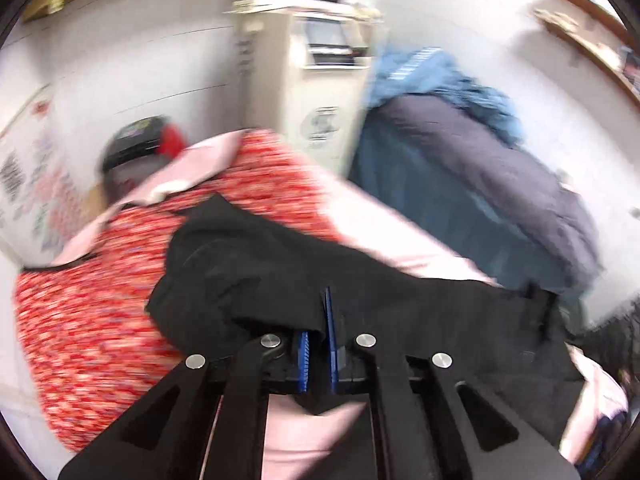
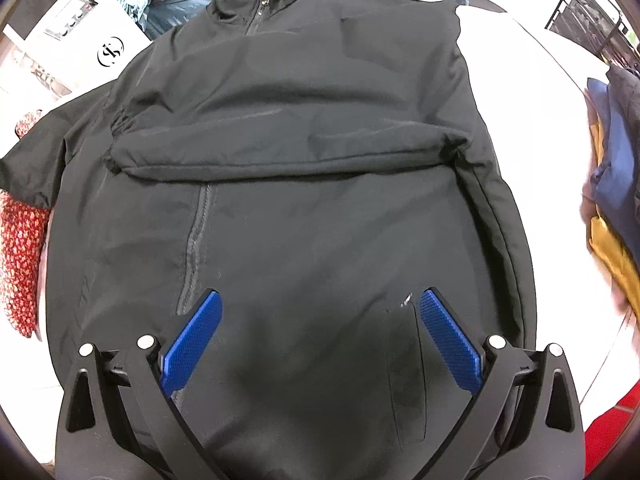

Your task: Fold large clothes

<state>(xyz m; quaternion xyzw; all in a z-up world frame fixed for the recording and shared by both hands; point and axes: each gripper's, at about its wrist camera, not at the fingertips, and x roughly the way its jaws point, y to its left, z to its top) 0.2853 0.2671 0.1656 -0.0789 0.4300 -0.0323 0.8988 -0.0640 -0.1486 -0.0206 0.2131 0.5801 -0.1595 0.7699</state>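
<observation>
A black jacket (image 2: 288,184) lies spread on a white table (image 2: 532,92), one sleeve folded across its chest. The right gripper (image 2: 318,312) hangs over its lower front, jaws wide. The left gripper (image 1: 318,344) pinches black cloth beside a red garment (image 1: 80,320).

A red-and-white speckled cloth (image 1: 100,300) fills the lower left of the left wrist view, with a pale pink fabric (image 1: 200,164) along its upper edge. A white box (image 1: 320,92) bearing a round logo stands at top centre. In the right wrist view, a dark wire rack (image 2: 592,12) sits at upper right, and blue and mustard fabrics (image 2: 616,200) are heaped at the right edge.
</observation>
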